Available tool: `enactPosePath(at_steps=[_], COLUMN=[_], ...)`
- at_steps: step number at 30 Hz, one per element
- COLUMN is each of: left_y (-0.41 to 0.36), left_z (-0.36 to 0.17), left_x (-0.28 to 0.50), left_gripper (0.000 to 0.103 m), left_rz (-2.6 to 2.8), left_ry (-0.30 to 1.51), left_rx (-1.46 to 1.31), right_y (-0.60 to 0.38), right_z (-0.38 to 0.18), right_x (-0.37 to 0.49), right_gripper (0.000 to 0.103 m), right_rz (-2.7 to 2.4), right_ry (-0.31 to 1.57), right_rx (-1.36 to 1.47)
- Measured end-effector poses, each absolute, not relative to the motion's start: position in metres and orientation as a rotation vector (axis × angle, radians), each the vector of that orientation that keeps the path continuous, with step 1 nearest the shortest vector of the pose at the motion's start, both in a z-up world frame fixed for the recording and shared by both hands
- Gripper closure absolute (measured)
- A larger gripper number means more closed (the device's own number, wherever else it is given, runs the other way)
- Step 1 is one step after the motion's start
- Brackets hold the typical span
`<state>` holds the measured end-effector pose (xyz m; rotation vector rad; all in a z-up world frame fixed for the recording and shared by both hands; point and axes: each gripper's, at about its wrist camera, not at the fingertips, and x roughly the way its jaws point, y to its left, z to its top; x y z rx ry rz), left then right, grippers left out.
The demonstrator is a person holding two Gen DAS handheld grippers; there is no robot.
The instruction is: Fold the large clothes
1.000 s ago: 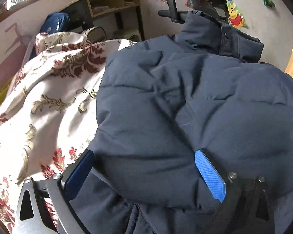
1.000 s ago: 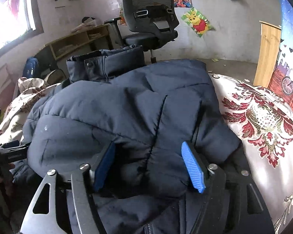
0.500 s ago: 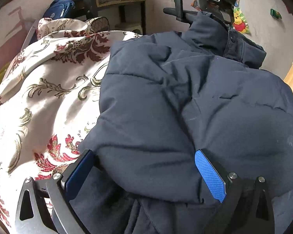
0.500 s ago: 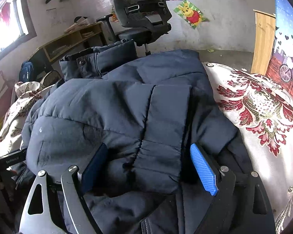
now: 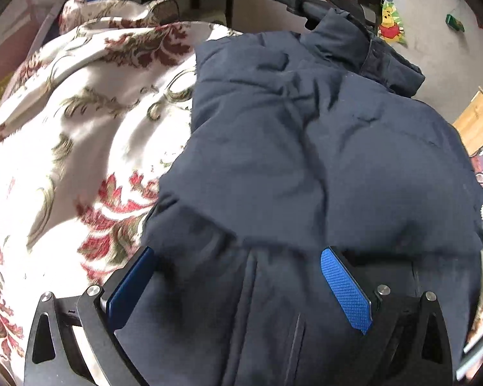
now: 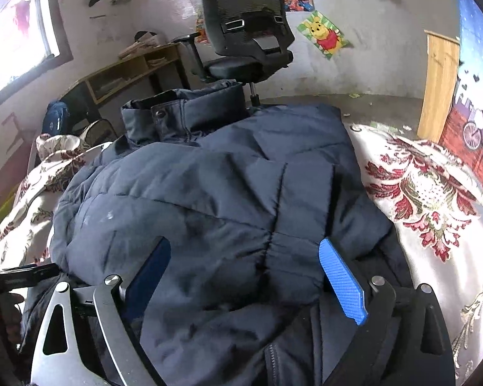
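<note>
You were working on a bed [image 6: 434, 199] spread with a cream and red floral cover, in a plain grey-walled room with a cartoon bear poster [image 6: 326, 37] high up at one o'clock in the right wrist view. The navy padded jacket [image 6: 241, 199] lay across the middle of the bed, collar at twelve o'clock, sleeves folded in over the body.

Your right gripper [image 6: 251, 276] had just been opening: the fingers stood wider than in the two earlier right-wrist pictures, and the folded sleeve cuff lay loose between them without either pad pressing on it. I read that as a release, the sleeve fold laid down and let go. Your left gripper [image 5: 238, 289] held its fingers wide too, over the jacket's lower part at six o'clock; against the earlier left-wrist pictures its view had tipped downward, and more of the hem and front seam showed. That frame was blurred on the left, so whether its pads brushed the cloth I could not tell.

With both sleeves in, the next fold would probably bring the hem up toward the collar.

An office chair [image 6: 248, 32] stood just beyond the collar, a wooden desk [image 6: 128, 70] at ten o'clock, and a blue bag [image 6: 56, 119] below it. Nothing lay on the jacket; its puffiness seemed the main obstacle.
</note>
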<state>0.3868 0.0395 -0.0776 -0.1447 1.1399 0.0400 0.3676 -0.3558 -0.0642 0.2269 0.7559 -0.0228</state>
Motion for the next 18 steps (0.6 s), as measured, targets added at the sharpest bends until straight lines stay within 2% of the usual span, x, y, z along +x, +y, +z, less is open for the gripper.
enactPosePath(at_steps=[9,18], left_y=[0.073,0.088], left_z=[-0.057,0.014], left_x=[0.361,0.356], left_gripper=[0.000,0.000], left_rz=[0.079,-0.072], left_ry=[1.166,1.123], left_rx=[-0.187,-0.086], right_y=[-0.316,-0.305], right_z=[-0.024,0.040], right_x=[0.339,0.309], right_gripper=[0.012,0.012], right_rz=[0.013,0.121], right_ry=[0.786,0.875], right_rx=[0.157,0.207])
